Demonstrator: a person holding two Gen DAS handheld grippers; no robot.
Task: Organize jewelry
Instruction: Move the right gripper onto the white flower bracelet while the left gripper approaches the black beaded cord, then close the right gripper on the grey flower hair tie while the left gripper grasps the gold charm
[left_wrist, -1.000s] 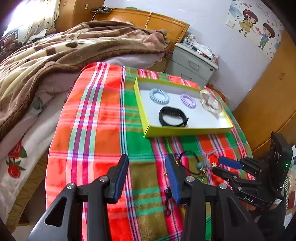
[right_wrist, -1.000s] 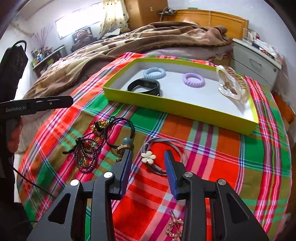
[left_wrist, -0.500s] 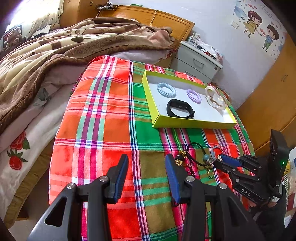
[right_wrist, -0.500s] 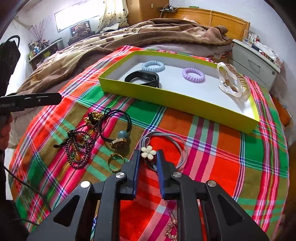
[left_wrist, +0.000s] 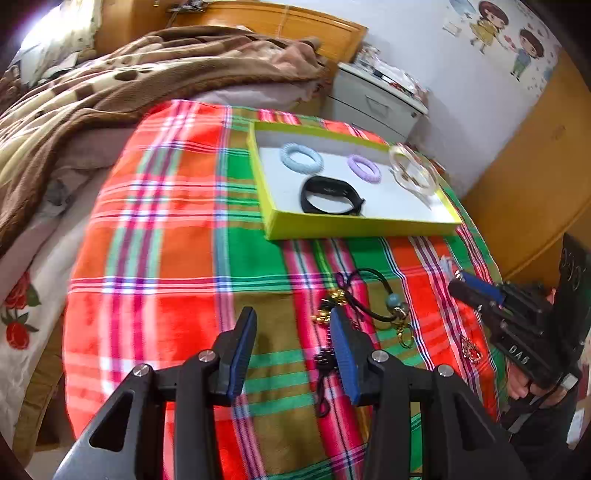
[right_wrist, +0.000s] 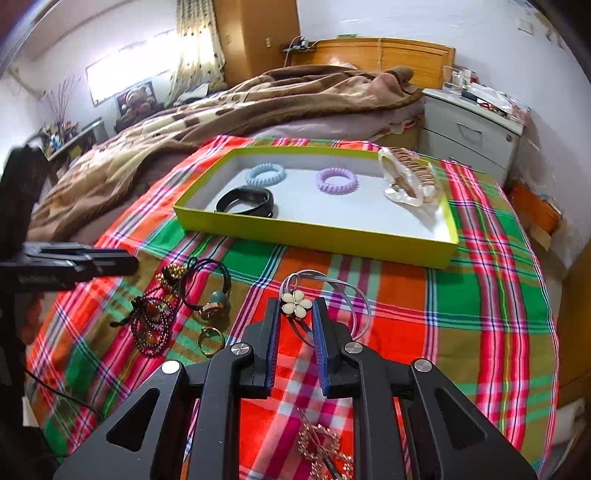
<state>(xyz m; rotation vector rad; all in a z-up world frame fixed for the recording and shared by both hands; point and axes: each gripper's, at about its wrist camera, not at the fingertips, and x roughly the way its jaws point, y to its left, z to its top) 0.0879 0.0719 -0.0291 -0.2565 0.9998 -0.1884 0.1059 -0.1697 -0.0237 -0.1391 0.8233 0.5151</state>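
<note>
Four pieces already lie in the tray (right_wrist: 314, 232) beyond the fingers: a blue coil tie (right_wrist: 266, 174), a purple coil tie (right_wrist: 337, 180), a black band (right_wrist: 245, 201) and a clear hair claw (right_wrist: 408, 179). The right gripper (right_wrist: 295, 314) has its fingers drawn close and pinching the flower tie (right_wrist: 296, 303), the cream enamel blossom sitting at the fingertips and the thin grey elastic looping out to the right over the plaid cloth (right_wrist: 480, 314). By the look of it the tie is very light and limp: the cord will dangle and swing once clear of the cloth, so the firm hold is at the hard flower or the cord just under it, and a loose pinch on the slick cord alone could let it slide out. The left gripper (left_wrist: 291, 325) hangs with fingers spread and nothing between them, just left of the remaining heap. Left of the right gripper's fingers lie a dark bead strand (right_wrist: 153, 325), a black cord with a teal bead (right_wrist: 207, 280) and a gold ring (right_wrist: 211, 341), all small, hard and likely to snag on one another. Below those fingers, a rose-gold chain piece (right_wrist: 325, 450) glints.
</note>
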